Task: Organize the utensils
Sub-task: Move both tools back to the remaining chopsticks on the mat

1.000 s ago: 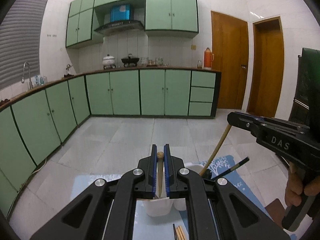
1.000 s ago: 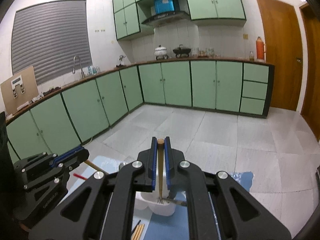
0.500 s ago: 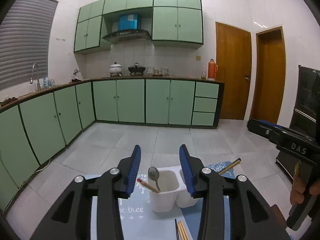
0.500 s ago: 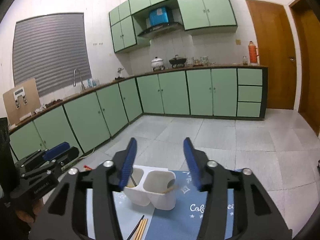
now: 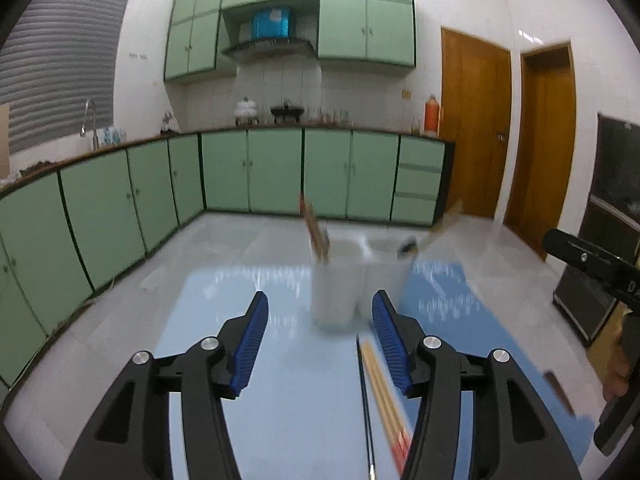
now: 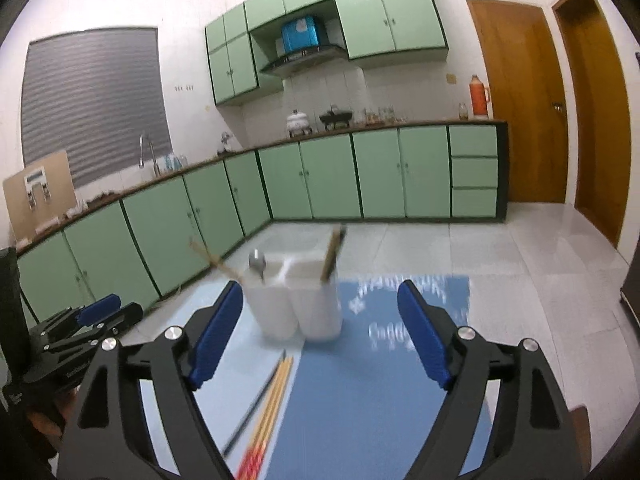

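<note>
A white two-cup utensil holder point(image 5: 356, 280) point(image 6: 298, 300) stands on a blue mat point(image 5: 304, 380) point(image 6: 360, 380). Its left cup holds a spoon point(image 6: 256, 262) and a wooden chopstick point(image 6: 216, 260); its right cup holds a dark-tipped stick point(image 6: 333, 254). Loose chopsticks point(image 5: 384, 396) point(image 6: 268, 404), yellow ones and a black one, lie on the mat in front of it. My left gripper point(image 5: 320, 320) is opening, nothing between its jaws. My right gripper point(image 6: 320, 312) is opening too, the holder seen beyond its gap, untouched. Each gripper shows at the edge of the other's view.
The mat lies on a glass table whose far edge is just behind the holder. Green kitchen cabinets point(image 6: 340, 176) run along the back and left walls. Wooden doors point(image 5: 476, 120) stand at the right. A hand holds the other gripper's handle point(image 5: 616, 364).
Both grippers were shut on utensils over the holder a second ago; they let go, opened, and drew back and down, so the holder now stands farther off with loose chopsticks in view.
</note>
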Available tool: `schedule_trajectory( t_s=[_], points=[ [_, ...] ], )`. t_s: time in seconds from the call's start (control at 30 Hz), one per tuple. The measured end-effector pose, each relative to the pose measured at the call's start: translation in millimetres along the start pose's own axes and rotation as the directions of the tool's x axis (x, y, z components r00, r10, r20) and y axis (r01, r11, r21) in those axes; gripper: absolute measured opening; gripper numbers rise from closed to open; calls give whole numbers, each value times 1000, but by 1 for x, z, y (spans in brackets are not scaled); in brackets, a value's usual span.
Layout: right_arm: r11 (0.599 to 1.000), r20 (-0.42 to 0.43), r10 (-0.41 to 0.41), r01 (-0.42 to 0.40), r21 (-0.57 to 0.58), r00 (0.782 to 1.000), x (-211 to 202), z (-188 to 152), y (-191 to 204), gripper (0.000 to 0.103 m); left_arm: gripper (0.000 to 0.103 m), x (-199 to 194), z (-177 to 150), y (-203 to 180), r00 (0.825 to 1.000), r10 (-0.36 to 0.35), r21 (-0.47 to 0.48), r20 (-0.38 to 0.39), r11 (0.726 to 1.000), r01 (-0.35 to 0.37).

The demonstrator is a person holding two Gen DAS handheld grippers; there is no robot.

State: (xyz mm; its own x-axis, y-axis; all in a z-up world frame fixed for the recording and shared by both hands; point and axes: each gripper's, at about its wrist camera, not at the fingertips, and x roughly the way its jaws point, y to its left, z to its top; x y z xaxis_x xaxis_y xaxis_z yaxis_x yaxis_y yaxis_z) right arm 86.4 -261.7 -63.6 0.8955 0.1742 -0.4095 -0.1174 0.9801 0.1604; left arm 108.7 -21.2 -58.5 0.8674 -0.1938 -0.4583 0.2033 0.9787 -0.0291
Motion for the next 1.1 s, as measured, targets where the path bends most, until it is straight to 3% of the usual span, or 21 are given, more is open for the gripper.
schedule_trajectory(
  t_s=[0.17, 0.57, 0.83, 1.1],
  points=[
    [1000, -88, -21, 21, 0, 996, -3, -52, 12, 77, 54, 6, -47, -4, 993, -6, 10, -117, 1000, 7],
    [999, -225, -18, 11, -33, 974, -1, -130, 45, 62, 53, 3, -114, -7, 981, 10, 20, -195, 1000, -6],
    [996, -327, 16, -42, -75, 945, 5, -159, 60, 51, 53, 6, -135, -3, 968, 15, 32, -251, 999, -7],
    [993, -379, 14, -56, -100, 925, 9, -172, 66, 49, 53, 5, -140, 0, 964, 13, 26, -266, 1000, -7]
  ],
)
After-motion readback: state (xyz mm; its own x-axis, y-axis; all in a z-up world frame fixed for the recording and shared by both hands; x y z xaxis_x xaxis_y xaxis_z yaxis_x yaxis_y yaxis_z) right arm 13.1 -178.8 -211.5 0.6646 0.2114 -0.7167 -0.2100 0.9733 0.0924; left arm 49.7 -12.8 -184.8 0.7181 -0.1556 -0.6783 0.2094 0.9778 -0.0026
